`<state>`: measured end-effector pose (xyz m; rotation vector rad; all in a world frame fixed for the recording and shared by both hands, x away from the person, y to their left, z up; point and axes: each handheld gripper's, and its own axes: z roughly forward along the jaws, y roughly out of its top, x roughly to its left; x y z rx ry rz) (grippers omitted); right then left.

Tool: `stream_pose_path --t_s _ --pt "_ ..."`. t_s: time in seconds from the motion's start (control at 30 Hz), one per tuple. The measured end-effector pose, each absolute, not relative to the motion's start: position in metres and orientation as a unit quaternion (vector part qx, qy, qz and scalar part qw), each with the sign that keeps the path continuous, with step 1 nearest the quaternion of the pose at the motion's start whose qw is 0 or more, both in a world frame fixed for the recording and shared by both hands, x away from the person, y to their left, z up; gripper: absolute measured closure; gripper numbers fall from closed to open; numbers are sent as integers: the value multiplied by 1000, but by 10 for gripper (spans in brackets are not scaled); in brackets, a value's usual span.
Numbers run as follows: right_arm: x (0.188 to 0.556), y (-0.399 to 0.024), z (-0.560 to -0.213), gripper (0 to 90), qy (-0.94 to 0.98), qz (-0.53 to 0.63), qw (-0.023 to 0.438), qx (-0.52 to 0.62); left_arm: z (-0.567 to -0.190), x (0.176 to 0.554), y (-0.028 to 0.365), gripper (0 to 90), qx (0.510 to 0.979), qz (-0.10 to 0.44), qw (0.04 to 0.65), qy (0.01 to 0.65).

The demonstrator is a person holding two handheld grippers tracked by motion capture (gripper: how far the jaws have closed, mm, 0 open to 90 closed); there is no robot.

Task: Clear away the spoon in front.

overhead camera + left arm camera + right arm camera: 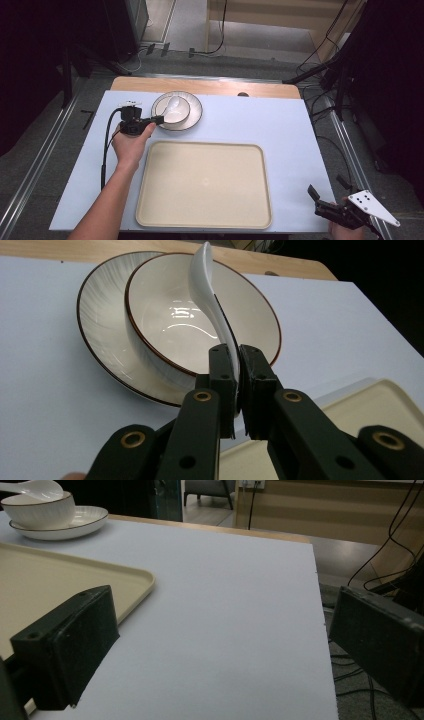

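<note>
Where the person's right hand comes in at the near right corner of the table [300, 130], the right gripper [320, 200] sits low by the edge, its jaws spread wide apart with nothing between them; in the right gripper view the pale table surface lies bare between the two black pads. Just to its left, across the near middle of the table, lies the beige tray [204, 184], flat and unloaded. Beyond the tray's far left corner, the left hand [131, 145] holds the left gripper [159, 120], which points toward the bowl. In the left gripper view its jaws are clamped tight on the handle of the white spoon [210, 295], whose scoop end rises over the bowl [165, 315]. The bowl, white with a dark rim, stands on the plate [100, 310], a shallow white dish also edged in dark. Bowl and plate rest near the table's far edge, just past the tray.
</note>
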<state>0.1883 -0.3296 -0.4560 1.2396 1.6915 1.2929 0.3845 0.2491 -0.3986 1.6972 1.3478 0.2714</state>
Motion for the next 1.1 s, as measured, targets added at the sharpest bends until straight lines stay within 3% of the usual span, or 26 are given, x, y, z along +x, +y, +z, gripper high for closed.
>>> stream_pose_path --t_s 1.1 --pt "187 -328 -455 0 643 499 332 477 -383 291 255 861 680 151 508 507"
